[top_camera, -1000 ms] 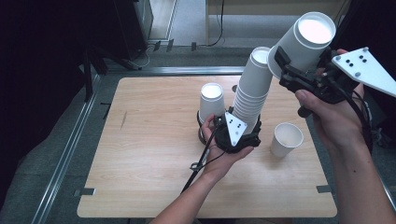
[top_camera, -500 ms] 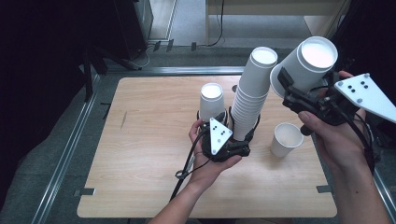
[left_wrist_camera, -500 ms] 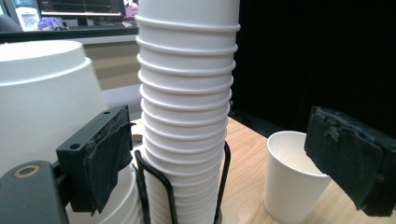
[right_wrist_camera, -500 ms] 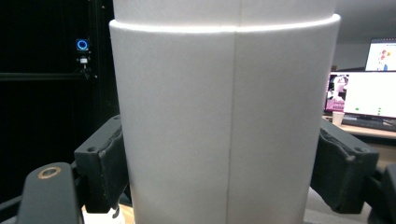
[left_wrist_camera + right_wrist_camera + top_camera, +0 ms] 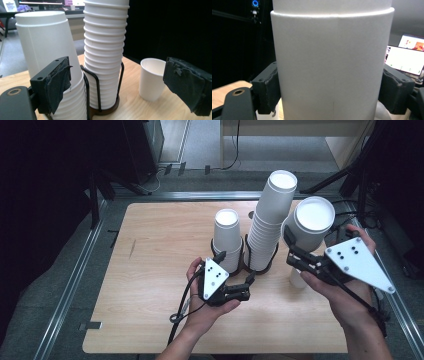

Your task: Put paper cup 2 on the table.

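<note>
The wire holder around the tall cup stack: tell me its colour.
Black wire holder on a dark brown base, clearest in the left gripper view.

High view looking down on the table point(image 5: 150, 285) from above, left gripper view sitting low and close, facing the tall cup stack point(image 5: 105, 50) also showing from overhead, right gripper view pressing against a white cup point(image 5: 332, 67), probably inverted.

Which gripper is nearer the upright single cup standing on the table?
Right. The right gripper, shut on an upside-down cup, hangs just above the upright cup. The left gripper sits further off, open beside the short stack.
</note>
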Motion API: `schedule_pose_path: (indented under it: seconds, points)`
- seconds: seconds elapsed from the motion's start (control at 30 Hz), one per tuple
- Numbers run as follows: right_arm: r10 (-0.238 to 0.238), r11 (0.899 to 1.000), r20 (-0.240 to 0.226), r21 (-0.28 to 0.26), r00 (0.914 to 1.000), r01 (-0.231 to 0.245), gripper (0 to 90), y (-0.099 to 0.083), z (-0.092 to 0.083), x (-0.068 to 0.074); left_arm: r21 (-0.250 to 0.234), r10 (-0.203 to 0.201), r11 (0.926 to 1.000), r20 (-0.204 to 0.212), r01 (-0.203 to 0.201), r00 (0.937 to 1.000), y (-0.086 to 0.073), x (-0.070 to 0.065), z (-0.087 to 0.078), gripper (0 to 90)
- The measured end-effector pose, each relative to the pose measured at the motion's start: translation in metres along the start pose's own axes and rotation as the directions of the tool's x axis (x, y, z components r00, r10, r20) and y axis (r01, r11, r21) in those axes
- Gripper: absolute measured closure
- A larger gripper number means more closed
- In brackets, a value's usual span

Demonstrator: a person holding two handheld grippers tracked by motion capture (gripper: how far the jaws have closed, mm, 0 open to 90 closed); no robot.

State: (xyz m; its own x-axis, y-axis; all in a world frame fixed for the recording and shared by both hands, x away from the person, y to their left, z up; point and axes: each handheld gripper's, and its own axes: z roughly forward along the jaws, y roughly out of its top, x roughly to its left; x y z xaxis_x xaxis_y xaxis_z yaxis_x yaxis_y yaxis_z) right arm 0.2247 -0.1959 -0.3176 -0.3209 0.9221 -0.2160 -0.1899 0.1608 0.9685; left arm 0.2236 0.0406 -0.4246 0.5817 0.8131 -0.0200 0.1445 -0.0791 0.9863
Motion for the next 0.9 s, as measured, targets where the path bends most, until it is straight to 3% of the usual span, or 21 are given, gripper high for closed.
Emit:
schedule_pose_path:
  seconds: [0.13,0.4,0.67,0.8,0.9]
  points:
    - [-0.035,0.999,0.008,0.01,0.9994,0.035,17.7,-0.015,-0.007,0.008,0.012,0.002,0.9999,-0.004,-0.002,1.0,-0.006,0.002,-0.009,8.0]
    - [-0.027,0.999,0.015,0.047,0.9995,0.026,18.2,-0.052,-0.024,0.023,0.016,-0.037,0.9992,-0.001,0.037,0.9993,-0.016,0.01,-0.027,8.0]
    - [-0.009,0.995,-0.023,0.094,0.9997,0.011,18.2,-0.086,-0.035,0.039,0.058,-0.025,0.998,0.012,0.024,0.9996,-0.025,0.011,-0.03,8.0]
    - [-0.047,0.991,-0.04,0.121,0.9981,0.052,18.2,-0.096,-0.035,0.043,0.07,-0.01,0.9975,0.032,0.007,0.9994,-0.027,0.011,-0.031,8.0]
    - [-0.117,0.983,-0.033,0.135,0.9926,0.12,18.1,-0.105,-0.036,0.048,0.079,0.019,0.9966,0.059,-0.023,0.9981,-0.029,0.009,-0.03,8.0]
